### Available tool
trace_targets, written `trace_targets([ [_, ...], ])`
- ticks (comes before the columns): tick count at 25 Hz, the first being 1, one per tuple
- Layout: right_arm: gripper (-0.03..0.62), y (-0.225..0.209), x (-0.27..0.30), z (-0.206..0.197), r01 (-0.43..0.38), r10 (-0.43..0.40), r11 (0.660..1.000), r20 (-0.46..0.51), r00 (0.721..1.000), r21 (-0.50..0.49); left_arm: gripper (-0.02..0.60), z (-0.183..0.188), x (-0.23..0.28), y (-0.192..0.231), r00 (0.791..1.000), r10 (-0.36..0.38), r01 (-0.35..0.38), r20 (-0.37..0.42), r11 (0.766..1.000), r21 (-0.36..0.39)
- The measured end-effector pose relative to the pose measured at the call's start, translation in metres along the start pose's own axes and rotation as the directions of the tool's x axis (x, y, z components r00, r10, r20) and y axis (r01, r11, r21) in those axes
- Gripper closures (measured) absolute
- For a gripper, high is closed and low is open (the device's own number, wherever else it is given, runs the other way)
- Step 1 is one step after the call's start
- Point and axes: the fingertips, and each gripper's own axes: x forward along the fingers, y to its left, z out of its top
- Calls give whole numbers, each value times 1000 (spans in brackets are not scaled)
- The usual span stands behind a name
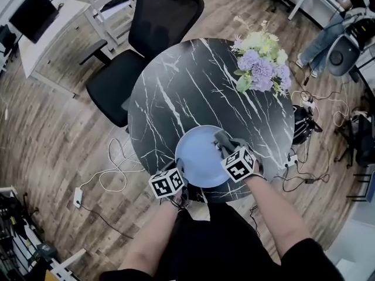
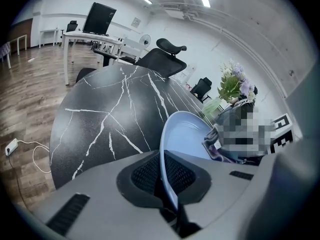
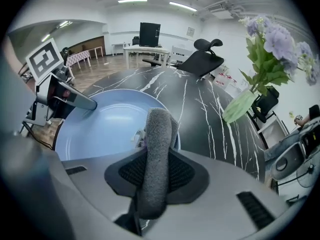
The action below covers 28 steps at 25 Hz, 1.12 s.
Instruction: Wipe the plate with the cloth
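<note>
A round black table (image 1: pixel 176 92) with white marble veining fills the middle of the head view, and everything else sits against it. A black office chair (image 1: pixel 158 22) stands pushed up to the table's far edge. A bunch of pale purple and cream flowers (image 1: pixel 261 63) rests on the table's far right part. A light blue round plate (image 1: pixel 199 157) lies at the table's near edge, close to the person, and one end of the cloth rests on its right half. The left gripper (image 2: pixel 167 184) is at the table's near edge, with its jaws almost together and clamped on the plate's left rim, which runs up between the black pads. The right gripper (image 3: pixel 155 169) hangs over the table's near right part, above the plate, with its jaws closed on a grey, nubbly cloth (image 3: pixel 157 149). The cloth is pinched into a thick upright fold that pokes out past the jaw tips toward the plate's surface.
</note>
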Motion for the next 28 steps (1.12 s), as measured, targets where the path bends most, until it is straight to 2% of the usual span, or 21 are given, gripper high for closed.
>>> trace_targets([
  [12, 487, 35, -23, -26, -13, 11, 991, 19, 1000, 131, 549, 1, 1, -5, 1000, -15, 16, 21, 1000, -18],
  [17, 487, 60, -27, -30, -39, 36, 990, 24, 999, 138, 549, 4, -2, -3, 1000, 3, -3, 27, 1000, -12],
  [21, 487, 79, -28, -28, -64, 60, 989, 29, 998, 136, 549, 0, 1, -7, 999, -31, 31, 23, 999, -34],
  [25, 487, 100, -27, -23, -96, 91, 986, 37, 995, 137, 549, 2, -1, -5, 1000, -14, 15, 27, 999, -34],
  [28, 487, 114, -24, -18, -117, 112, 984, 40, 993, 138, 549, -1, 2, -7, 999, -34, 35, 25, 998, -50],
])
